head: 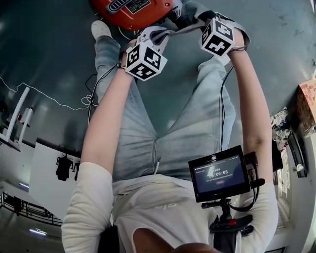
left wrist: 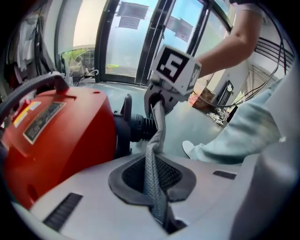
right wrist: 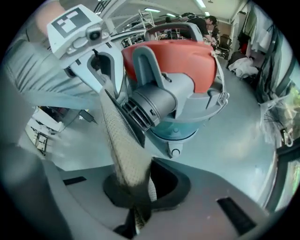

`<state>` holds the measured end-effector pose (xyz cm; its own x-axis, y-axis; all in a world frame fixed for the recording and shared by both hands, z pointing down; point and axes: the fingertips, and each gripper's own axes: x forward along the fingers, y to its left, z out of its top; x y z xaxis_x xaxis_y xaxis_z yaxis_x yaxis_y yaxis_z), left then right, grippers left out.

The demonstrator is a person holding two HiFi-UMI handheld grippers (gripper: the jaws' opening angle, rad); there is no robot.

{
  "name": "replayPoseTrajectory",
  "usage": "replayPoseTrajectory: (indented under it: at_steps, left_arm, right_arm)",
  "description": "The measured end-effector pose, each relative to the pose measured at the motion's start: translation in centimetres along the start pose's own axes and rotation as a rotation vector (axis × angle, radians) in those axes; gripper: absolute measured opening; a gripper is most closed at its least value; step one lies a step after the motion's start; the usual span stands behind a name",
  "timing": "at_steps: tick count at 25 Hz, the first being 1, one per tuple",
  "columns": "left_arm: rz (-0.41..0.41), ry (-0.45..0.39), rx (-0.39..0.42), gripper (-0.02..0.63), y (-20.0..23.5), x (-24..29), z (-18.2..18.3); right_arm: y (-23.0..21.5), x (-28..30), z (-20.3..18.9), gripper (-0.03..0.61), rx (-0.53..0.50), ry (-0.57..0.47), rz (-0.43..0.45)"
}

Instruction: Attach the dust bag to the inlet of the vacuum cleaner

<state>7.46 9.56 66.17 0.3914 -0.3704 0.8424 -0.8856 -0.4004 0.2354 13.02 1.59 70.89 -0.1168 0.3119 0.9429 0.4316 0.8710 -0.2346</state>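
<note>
- Two claws, both mine, both pinching one grey mesh bag (head: 177,29).
- The red vacuum (head: 131,10) stands on the floor (head: 49,49) at 12 o'clock in the head view, just past my claws.
- My left claw (head: 150,42) sits at 11 o'clock, its jaws pressed together on one end of the bag.
- The bag runs as a narrow, taut strip from claw to claw, clear of the floor.
- My right claw (head: 210,29) sits at 1 o'clock, its jaws clamped on the strip's other end.
- In the right gripper view the vacuum's grey inlet (right wrist: 157,101) faces me at 12 o'clock. The strip crosses just beside it at its 9 o'clock, and I cannot tell whether they touch.
</note>
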Motion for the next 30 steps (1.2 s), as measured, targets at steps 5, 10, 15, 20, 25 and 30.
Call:
replayPoseTrajectory:
  at_steps: [5, 10, 15, 20, 25, 30]
  left_arm:
    - [-0.045, 0.029, 0.021, 0.017, -0.4, 0.0, -0.2]
    - [0.024, 0.034, 0.142, 0.017, -1.2, -1.9, 2.9]
    - [0.006, 0.021, -0.063, 0.017, -0.2, 0.2, 0.6]
    - [-0.139, 0.044, -0.322, 0.017, -1.2, 0.3, 0.2]
    - [-0.093, 0.096, -0.166, 0.017, -1.7, -1.0, 2.2]
    - [-0.114, 0.068, -0.343, 0.017, -0.4, 0.6, -0.5]
  right_arm:
    - [-0.5, 0.5, 0.1, 0.018, 0.027, -0.036, -0.027]
    - [0.7, 2.9, -0.2, 0.020, 0.092, -0.104, 0.083]
    - [-0.3, 0.7, -0.9, 0.020, -0.023, 0.046, 0.009]
    - [-0.6, 1.4, -1.0, 0.020, -0.005, 0.090, 0.054]
    - [0.2, 3.0, -0.8, 0.021, 0.111, 0.007, 0.166]
    - [-0.6, 0.3, -0.7, 0.020, 0.041, 0.076, 0.059]
